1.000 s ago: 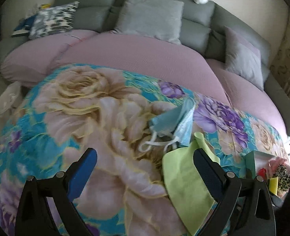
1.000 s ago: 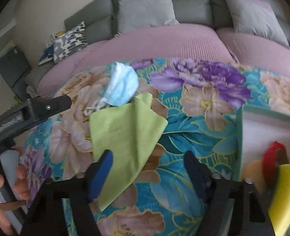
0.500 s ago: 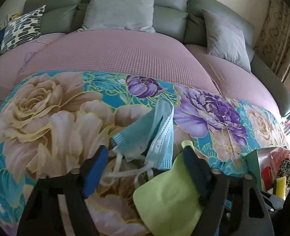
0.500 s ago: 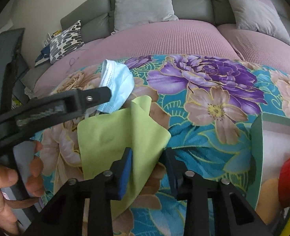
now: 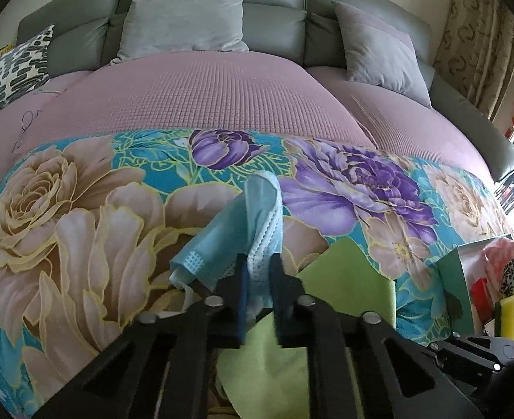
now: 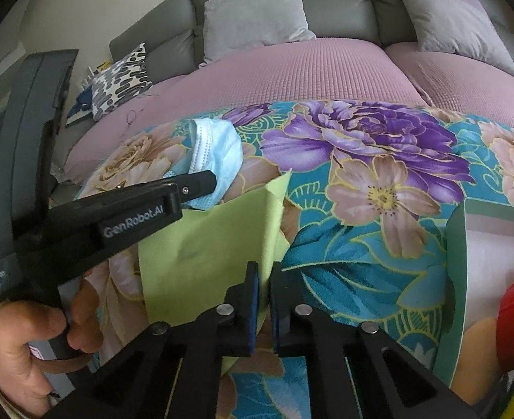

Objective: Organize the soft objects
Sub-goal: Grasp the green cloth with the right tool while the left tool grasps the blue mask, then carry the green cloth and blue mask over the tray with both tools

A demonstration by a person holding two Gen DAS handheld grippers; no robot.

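Note:
A light blue face mask (image 5: 243, 230) lies crumpled on the floral blanket (image 5: 82, 230). My left gripper (image 5: 259, 265) has its jaws closing down on the mask's near edge, and the pads pinch the fabric. The right wrist view shows the same mask (image 6: 218, 150) under the left gripper's fingers (image 6: 201, 183). A lime green cloth (image 6: 204, 255) lies just right of the mask, its right edge raised. My right gripper (image 6: 263, 276) is closing tight on that edge, with the cloth pressed between the pads. The green cloth (image 5: 347, 279) also shows beside the left gripper.
A green-walled box (image 6: 455, 279) stands at the right with a red tape roll (image 6: 511, 314) and yellow sponge inside. The box (image 5: 448, 272) also holds pink and leopard-print items. Behind the blanket is a pink-covered grey sofa (image 5: 222, 80) with cushions. A hand (image 6: 30, 342) holds the left gripper's handle.
Both grippers went from wide open to shut. The left one moved right and down onto the mask. The right one stayed in place and closed on the green cloth's edge.

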